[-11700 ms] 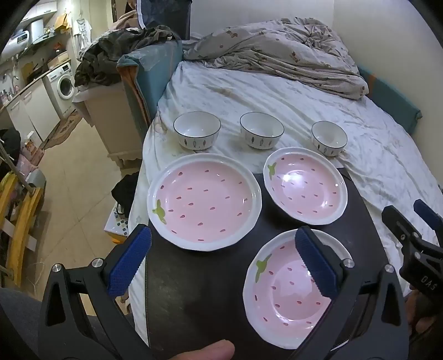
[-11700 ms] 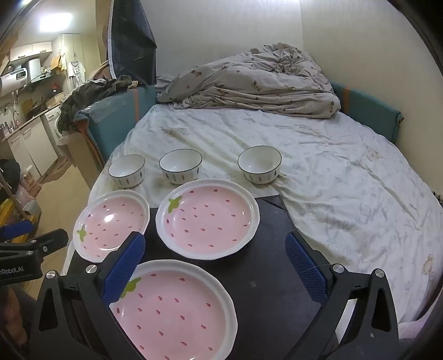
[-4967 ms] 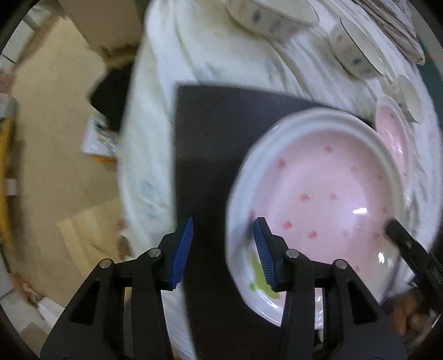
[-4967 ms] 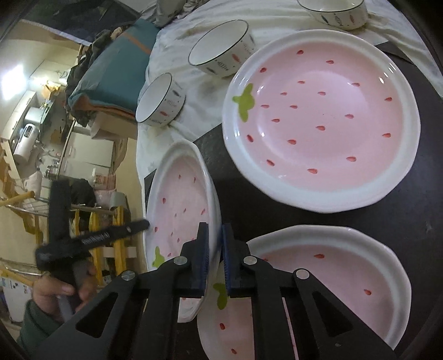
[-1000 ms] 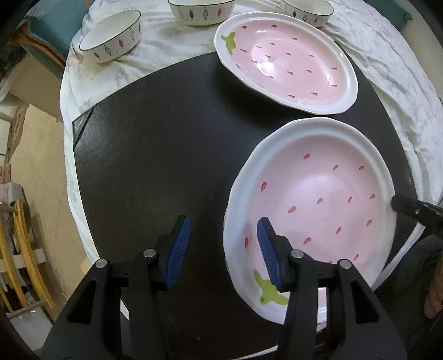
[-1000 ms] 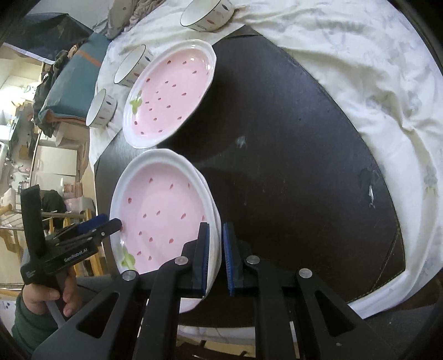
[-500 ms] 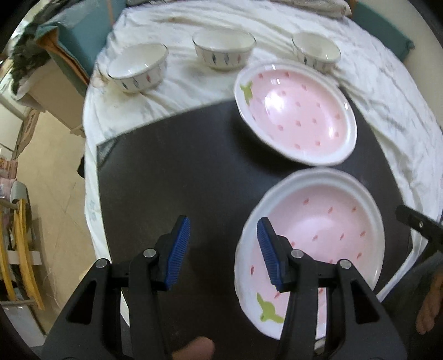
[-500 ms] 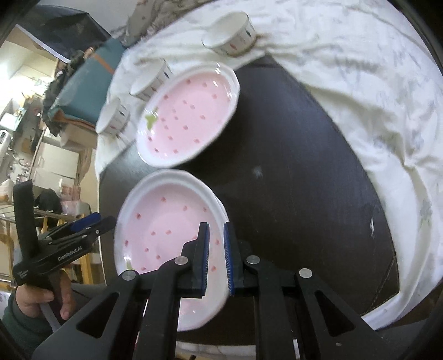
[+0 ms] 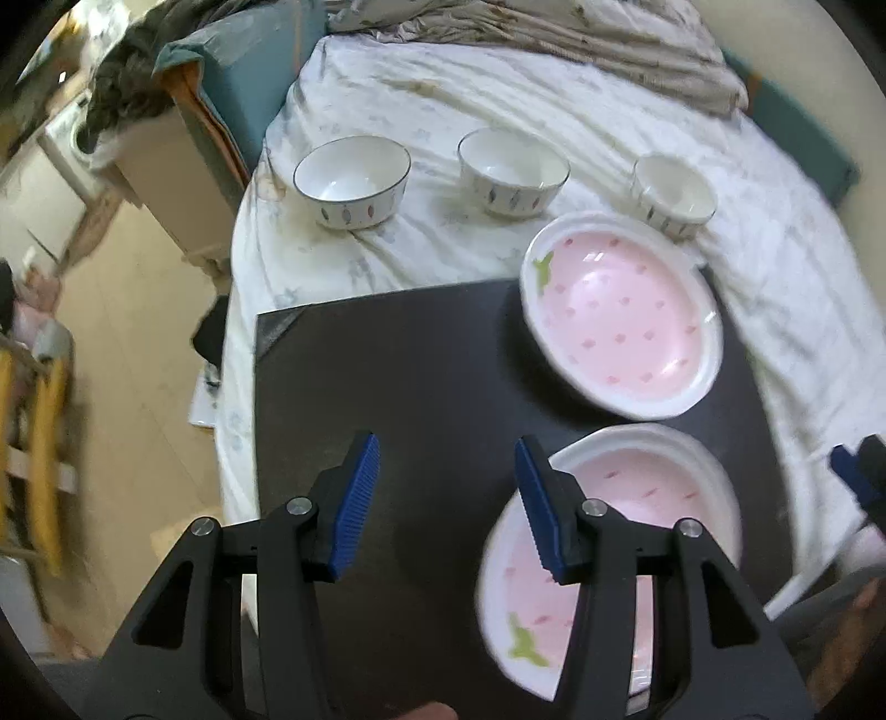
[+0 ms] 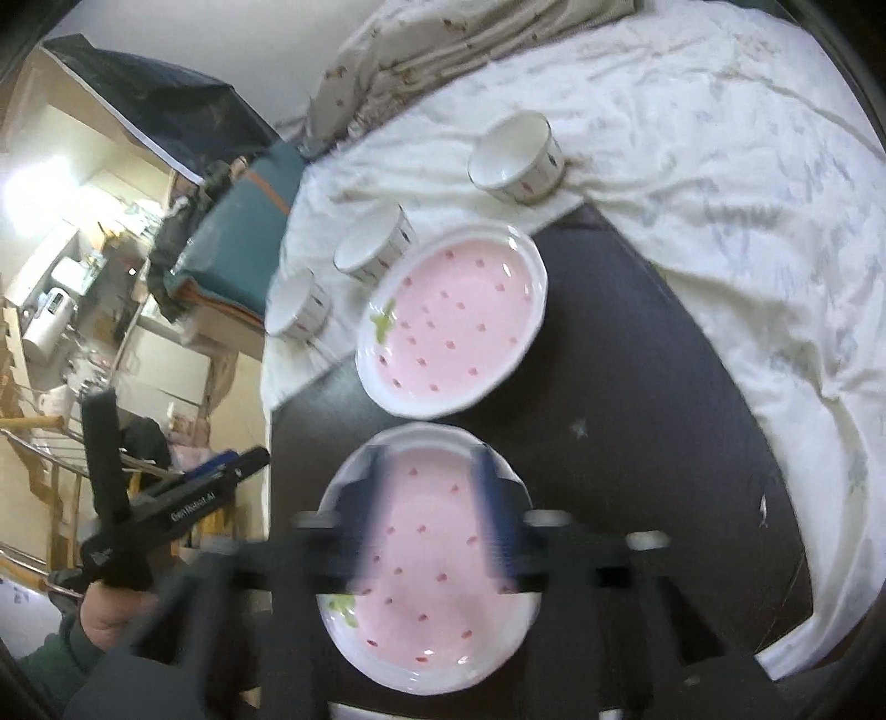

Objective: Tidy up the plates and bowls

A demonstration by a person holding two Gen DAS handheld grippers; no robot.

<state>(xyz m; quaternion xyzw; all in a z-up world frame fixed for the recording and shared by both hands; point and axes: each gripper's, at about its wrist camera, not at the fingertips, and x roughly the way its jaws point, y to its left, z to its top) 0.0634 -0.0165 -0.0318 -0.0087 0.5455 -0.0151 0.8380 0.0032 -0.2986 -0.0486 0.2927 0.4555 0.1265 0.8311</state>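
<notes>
Two pink strawberry plates lie stacked [image 10: 426,581] at the near edge of the black mat [image 10: 637,387]; the stack [image 9: 653,498] shows at the lower right of the left wrist view. A third pink plate [image 10: 454,327] [image 9: 626,315] lies alone farther back. Behind it, on the white sheet, stand three white bowls [image 9: 351,180] [image 9: 512,169] [image 9: 673,194]. My right gripper [image 10: 434,515] hovers blurred above the stack, jaws opening, pads off the rim. My left gripper [image 9: 446,498] hangs over bare mat to the stack's left, jaws opening slightly, nothing between them.
The mat lies on a bed with a crumpled duvet [image 9: 554,39] at the back. The bed's left edge drops to the floor [image 9: 138,343] beside a cabinet [image 9: 160,177]. A hand [image 10: 111,615] holds the left gripper at the mat's left edge.
The right gripper's jaws, shut on the top plate's rim before, have sprung apart and the plate rests on the stack. Both grippers have risen and tilted up, bringing the bowls into view.
</notes>
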